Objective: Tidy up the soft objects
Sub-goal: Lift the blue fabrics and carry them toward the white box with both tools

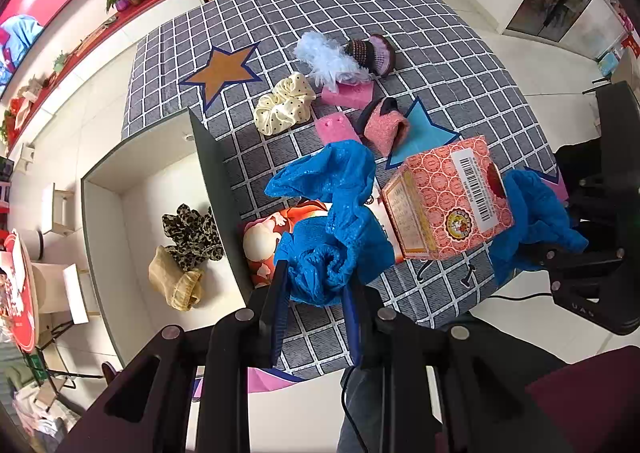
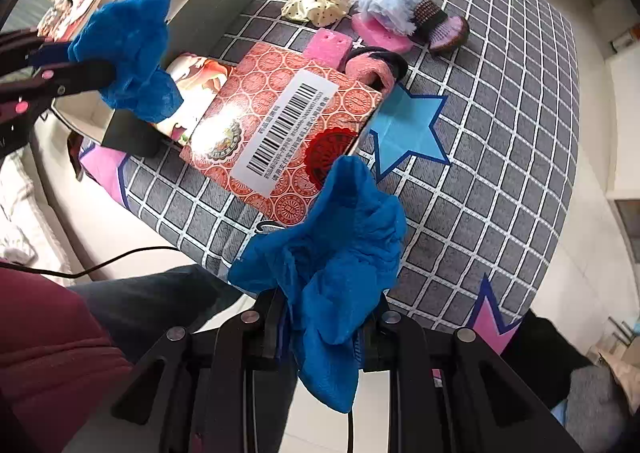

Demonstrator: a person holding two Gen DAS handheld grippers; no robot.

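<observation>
My left gripper [image 1: 316, 281] points down and is shut on a crinkled blue cloth [image 1: 332, 221] that bunches up between its fingers. It hangs above the near table edge, beside a grey-walled storage box [image 1: 208, 157]. My right gripper [image 2: 324, 301] is shut on a second bunch of blue cloth [image 2: 340, 253], right of a patterned pink carton [image 2: 280, 125]. In each wrist view the other gripper shows at the side: the right gripper [image 1: 540, 253], the left gripper [image 2: 108, 69]. I cannot tell whether the two blue bunches are one piece.
On the grey checked tablecloth [image 1: 400, 13] lie a cream dotted scrunchie [image 1: 284, 103], a pale blue fluffy piece [image 1: 328, 57], pink sponges [image 1: 336, 129], a pink fuzzy item [image 1: 384, 125] and a brush [image 1: 376, 51]. The box holds a leopard scrunchie [image 1: 192, 233] and beige cloth [image 1: 176, 281].
</observation>
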